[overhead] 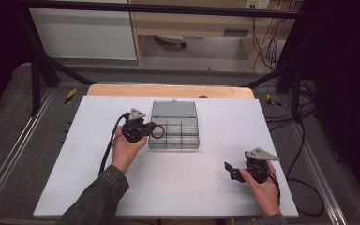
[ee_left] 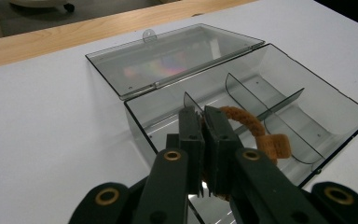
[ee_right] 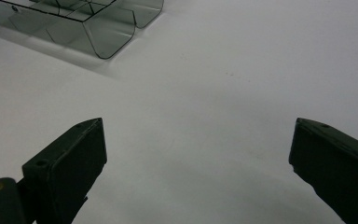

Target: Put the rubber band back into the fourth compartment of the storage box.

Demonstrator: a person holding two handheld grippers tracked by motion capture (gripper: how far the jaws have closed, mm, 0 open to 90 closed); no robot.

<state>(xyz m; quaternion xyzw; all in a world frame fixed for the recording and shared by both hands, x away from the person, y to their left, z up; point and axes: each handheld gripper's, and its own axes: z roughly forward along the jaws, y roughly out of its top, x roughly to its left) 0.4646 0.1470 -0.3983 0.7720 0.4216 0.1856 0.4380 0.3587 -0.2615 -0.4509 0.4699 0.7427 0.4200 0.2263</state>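
- Left hand-held gripper [ee_left: 200,123] is clamped on the brown hair tie [ee_left: 256,135]; the loop sticks out past the jaws, over the near-left corner of the open clear box [ee_left: 279,93].
- In the high view the tie [overhead: 158,131] hangs at the box's left end, above the left compartment, not yet down in it.
- Step in hand, as I read it: drop the tie into that compartment.
- Move the tips further in past the left wall [ee_left: 137,126] before letting go. The loop looks close to that wall and could hang up on it or fall onto the desk [overhead: 98,178].
- Lower until the loop sits below the rim, clear of the dividers [ee_left: 261,98], then open.
- Open fully: the tie is soft and fuzzy and may cling to a pad. Lift straight up afterwards.
- Don't push on the box. It looks light and would likely slide on the white desk; the lid [ee_left: 177,56] lies flat behind it, so come in from the near side.
- Right hand-held gripper [overhead: 236,171] sits wide open and empty, low over the desk, well apart from the box [ee_right: 74,18]. Use it to steady the box's right end if it shifts.
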